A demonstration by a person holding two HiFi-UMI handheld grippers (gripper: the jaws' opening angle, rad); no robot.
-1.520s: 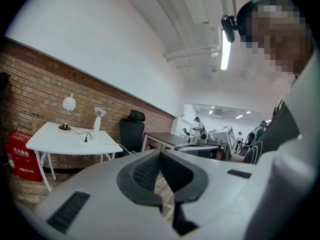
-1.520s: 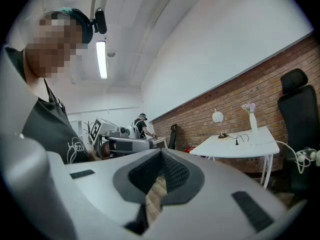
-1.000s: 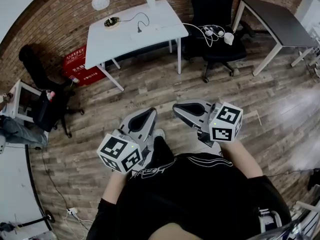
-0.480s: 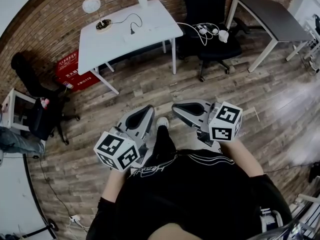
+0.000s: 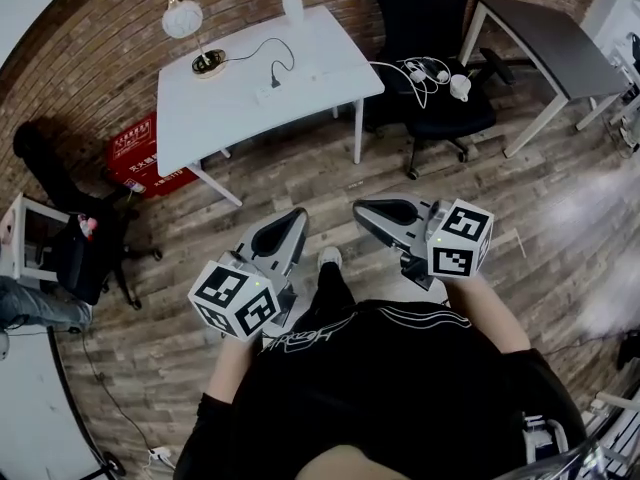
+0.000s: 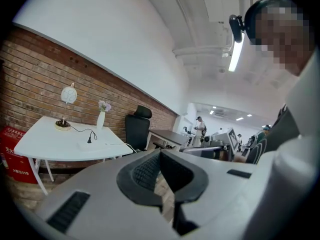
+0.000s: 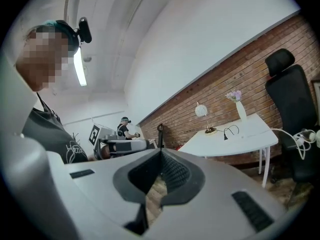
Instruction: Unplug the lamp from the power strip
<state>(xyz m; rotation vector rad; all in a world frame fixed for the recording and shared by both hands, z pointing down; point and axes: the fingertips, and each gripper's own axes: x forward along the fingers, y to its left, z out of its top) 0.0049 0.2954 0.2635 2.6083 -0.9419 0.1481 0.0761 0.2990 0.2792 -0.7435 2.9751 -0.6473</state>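
Observation:
The lamp (image 5: 184, 18), with a round white shade and a dark base, stands on the far left of the white table (image 5: 230, 118). Its black cord runs to a plug (image 5: 275, 69) that stands in the white power strip (image 5: 300, 81). Both grippers are held out over the wooden floor, well short of the table. The left gripper (image 5: 296, 216) is shut and empty. The right gripper (image 5: 360, 208) is also shut with nothing in it. The left gripper view shows the lamp (image 6: 68, 95) and plug (image 6: 90, 139) far beyond the shut tips (image 6: 160, 153). The right gripper view shows the lamp (image 7: 201, 110) beyond its tips (image 7: 161, 151).
A white vase (image 5: 291, 0) with flowers stands at the table's back edge. A black office chair (image 5: 432, 38) with white cables and a cup stands to the table's right, and a dark table (image 5: 545, 38) beyond that. A red box (image 5: 138, 154) lies left of the table.
The white table looks a little larger and nearer in the head view. Both grippers have moved with the person towards it, still shut and side by side.

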